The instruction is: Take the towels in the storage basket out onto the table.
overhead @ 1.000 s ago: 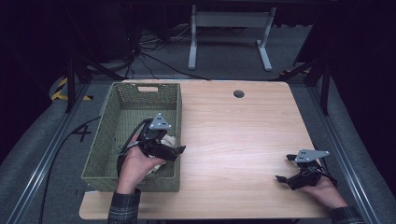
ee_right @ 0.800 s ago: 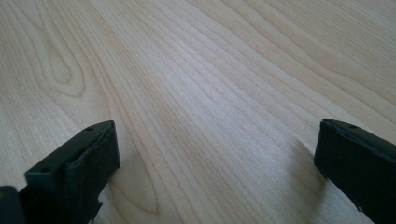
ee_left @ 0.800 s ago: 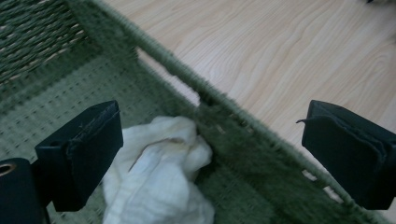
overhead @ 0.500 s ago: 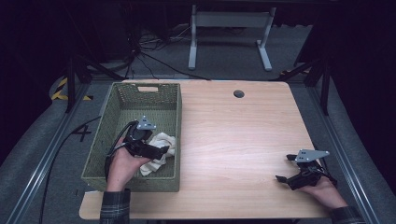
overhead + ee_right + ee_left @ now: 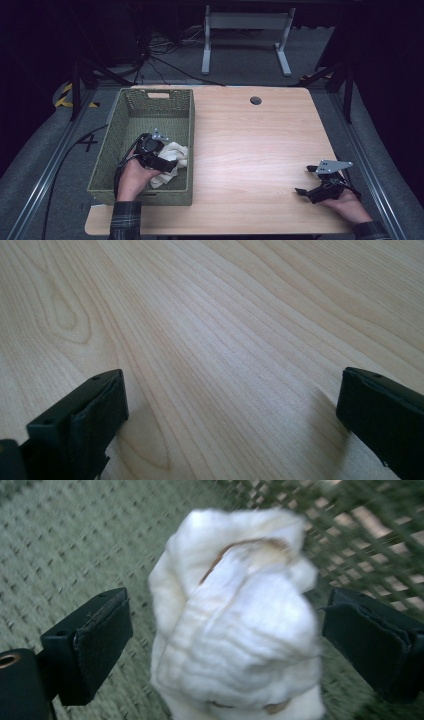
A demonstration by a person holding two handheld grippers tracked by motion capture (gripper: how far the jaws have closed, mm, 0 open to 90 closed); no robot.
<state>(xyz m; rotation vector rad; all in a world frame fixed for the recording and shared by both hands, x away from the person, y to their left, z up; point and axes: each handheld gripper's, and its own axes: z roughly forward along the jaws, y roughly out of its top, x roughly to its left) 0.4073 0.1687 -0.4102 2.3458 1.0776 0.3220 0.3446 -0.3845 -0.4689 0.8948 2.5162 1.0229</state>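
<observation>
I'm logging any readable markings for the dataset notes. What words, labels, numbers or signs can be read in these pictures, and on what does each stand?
"4": a dark mark on the grey floor, left of the green basket; it reads as a four, though faint.
No words, brands or labels can be read on the basket, the white cloth, the wooden table, or on either gripper.

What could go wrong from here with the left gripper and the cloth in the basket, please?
The left gripper is open around the cloth, so closing off-centre may pinch only a fold and let it slip. The cloth lies close to the basket wall, so a jaw might snag the weave.
</observation>
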